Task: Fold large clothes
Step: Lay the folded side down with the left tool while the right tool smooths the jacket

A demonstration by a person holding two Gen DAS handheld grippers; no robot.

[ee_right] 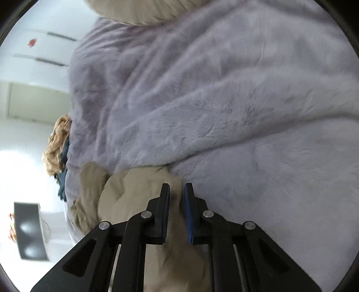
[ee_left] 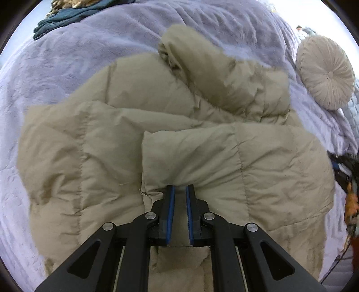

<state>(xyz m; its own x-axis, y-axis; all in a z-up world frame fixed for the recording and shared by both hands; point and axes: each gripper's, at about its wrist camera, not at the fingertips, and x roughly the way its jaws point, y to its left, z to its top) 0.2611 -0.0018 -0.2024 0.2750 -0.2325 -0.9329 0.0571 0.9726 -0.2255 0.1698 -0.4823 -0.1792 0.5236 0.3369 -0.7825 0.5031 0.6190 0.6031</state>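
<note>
A lavender plush blanket (ee_left: 67, 74) is covering the whole bed, running out to the rim of the left wrist view from 7 through 1 o'clock and leaving open fabric around the coat on those sides. The beige puffer coat (ee_left: 125, 139) is lying across the middle of it, its hood (ee_left: 193, 51) pointing toward 12 o'clock and its quilted body spreading from 9 to 3 o'clock; its right edge is ending close to the bed's side. A round pleated cushion (ee_left: 325, 71) is sitting at 2 o'clock, apart from the coat. A dark teal garment (ee_left: 65, 15) is bunched at 11 o'clock by the far edge.

The left gripper (ee_left: 179, 187) is clamped on a folded flap of the coat, its blue pads (ee_left: 171, 202) pinching the fabric ridge.

The right wrist view is showing what the left one is missing: white cupboard doors (ee_right: 38, 51) at 10 o'clock, a dark box (ee_right: 30, 229) at 8 o'clock, and bare blanket from 12 to 4 o'clock. There the right gripper (ee_right: 176, 186) is closed on the coat's edge, with beige cloth between its fingers (ee_right: 165, 202).
</note>
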